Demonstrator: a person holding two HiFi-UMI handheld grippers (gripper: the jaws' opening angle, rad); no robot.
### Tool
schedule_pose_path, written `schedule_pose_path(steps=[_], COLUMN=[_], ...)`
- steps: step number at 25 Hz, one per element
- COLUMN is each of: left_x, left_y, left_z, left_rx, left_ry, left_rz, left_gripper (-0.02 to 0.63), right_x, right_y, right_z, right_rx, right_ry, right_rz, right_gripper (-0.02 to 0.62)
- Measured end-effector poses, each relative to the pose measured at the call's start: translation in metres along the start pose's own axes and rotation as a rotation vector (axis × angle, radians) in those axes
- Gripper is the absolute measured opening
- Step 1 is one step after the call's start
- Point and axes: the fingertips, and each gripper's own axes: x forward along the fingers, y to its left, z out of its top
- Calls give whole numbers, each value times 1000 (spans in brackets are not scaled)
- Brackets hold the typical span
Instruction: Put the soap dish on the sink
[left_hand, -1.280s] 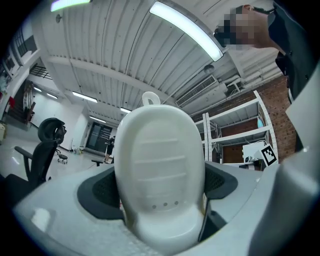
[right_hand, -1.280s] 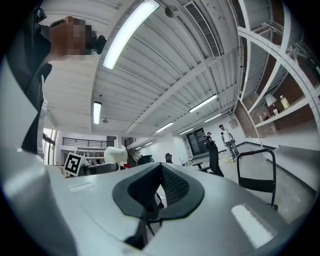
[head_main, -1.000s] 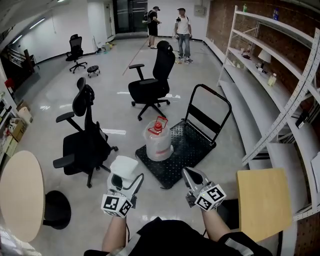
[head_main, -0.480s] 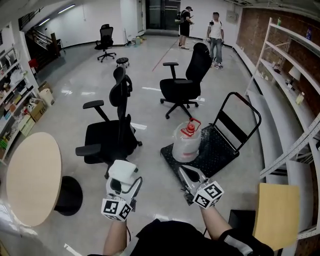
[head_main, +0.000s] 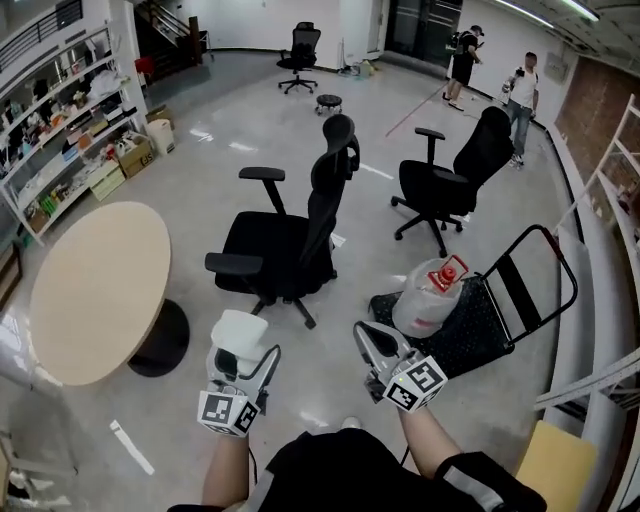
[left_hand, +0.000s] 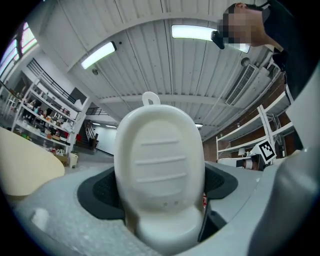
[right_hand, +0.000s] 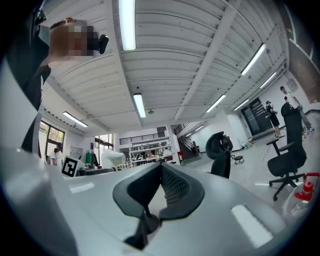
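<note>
To your left a round beige table (head_main: 95, 290) stands on the floor. Your left gripper (head_main: 240, 360) has its jaws clamped on the white soap dish (head_main: 240, 332), which sticks up between them, held in the air near a black office chair (head_main: 290, 240). Your right gripper (head_main: 372, 343) is just beside it, jaws pressed together and empty. Further right, a clear water jug (head_main: 428, 298) sits tilted on a black cart (head_main: 490, 322).

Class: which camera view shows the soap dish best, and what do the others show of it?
The left gripper view: the soap dish fills the centre, ribs and hanging loop clear, clamped in the left gripper. The head view shows only its small white top; the right gripper view shows it tiny, far left.
</note>
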Motion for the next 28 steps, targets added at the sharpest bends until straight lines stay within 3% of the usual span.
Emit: schedule_pose_path(steps=[9, 15, 28], left_x=[-17, -17, -77], left_y=[54, 68, 91], left_z=[11, 25, 28], left_rx=[19, 59, 105], left_ry=[-49, -64, -64], left_rz=[247, 360, 641], left_gripper=[460, 460, 460], right_x=[72, 114, 177], right_y=[-9, -18, 17], right_z=[-5, -10, -44], right_rx=[35, 96, 141], right_ry=[31, 33, 101], right_rz=[191, 305, 564], right_gripper=[6, 6, 6])
